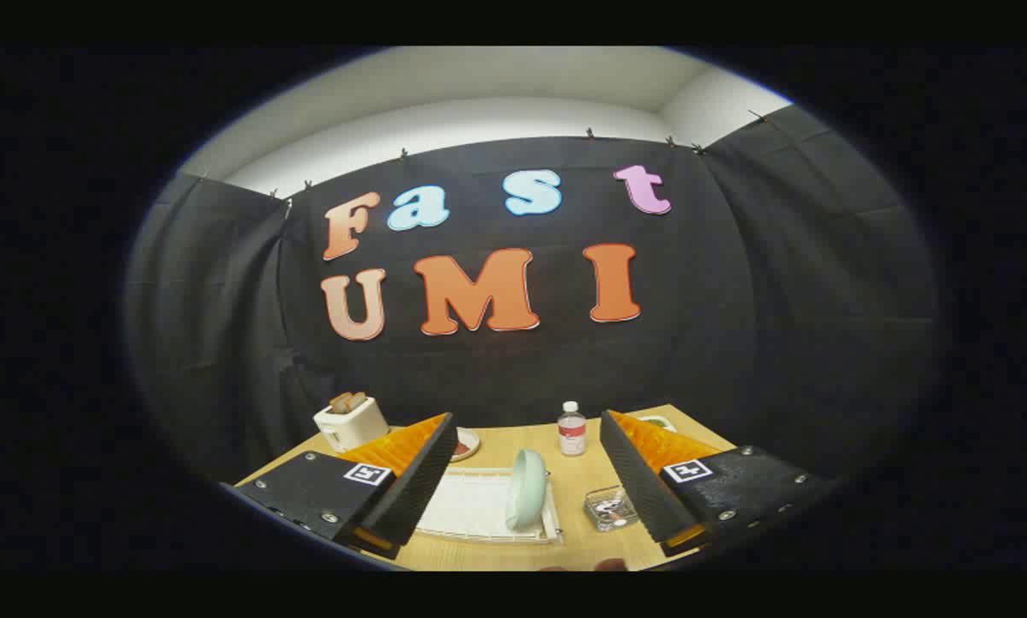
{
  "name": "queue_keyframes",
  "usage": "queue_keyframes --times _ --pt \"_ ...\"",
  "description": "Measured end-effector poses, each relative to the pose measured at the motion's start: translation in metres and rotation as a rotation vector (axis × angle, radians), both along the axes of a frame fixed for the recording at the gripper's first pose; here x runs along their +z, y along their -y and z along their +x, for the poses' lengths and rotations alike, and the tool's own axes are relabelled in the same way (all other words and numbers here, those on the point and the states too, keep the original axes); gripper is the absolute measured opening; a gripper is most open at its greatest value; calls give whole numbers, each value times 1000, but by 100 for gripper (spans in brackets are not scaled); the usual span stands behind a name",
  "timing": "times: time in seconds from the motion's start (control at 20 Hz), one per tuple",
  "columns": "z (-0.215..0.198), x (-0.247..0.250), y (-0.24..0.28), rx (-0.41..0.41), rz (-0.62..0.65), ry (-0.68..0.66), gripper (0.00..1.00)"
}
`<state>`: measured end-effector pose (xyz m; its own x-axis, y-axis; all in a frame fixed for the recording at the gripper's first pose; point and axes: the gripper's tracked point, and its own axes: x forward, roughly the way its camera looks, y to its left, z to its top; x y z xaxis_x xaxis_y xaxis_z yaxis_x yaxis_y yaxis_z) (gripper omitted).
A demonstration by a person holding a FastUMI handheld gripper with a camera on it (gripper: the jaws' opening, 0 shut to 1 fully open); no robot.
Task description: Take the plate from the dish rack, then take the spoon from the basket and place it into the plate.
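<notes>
We hold our gripper (526, 468) released and wide above the dish rack (479, 511), so its fingers can straddle the plate (526, 487) standing upright there

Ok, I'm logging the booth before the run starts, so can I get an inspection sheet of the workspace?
Surface: wooden table, in use.
Job's things: pale plate upright on edge in the white rack; small clear basket beside the rack, contents unclear.
Clutter: toaster holding toast; bottle; a dish behind the rack.
Grippers: hand-held gripper open, fingers apart, above the table, touching nothing.
Cables: nothing seen.
Surroundings: black cloth wall, white ceiling above.
</notes>
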<state>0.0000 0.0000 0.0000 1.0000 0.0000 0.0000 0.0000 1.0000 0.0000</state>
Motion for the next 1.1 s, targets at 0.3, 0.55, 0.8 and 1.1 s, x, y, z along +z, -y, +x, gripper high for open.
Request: queue_keyframes --times 0.3,0.55,0.8,1.1 --pt "2 -7 3 -11 -29 -26 99" --pt "-3 -10 9 -34 -41 -33 98" --pt "-3 -7 17 -57 -48 -36 99" --pt "4 -14 19 -68 -71 -67 99"
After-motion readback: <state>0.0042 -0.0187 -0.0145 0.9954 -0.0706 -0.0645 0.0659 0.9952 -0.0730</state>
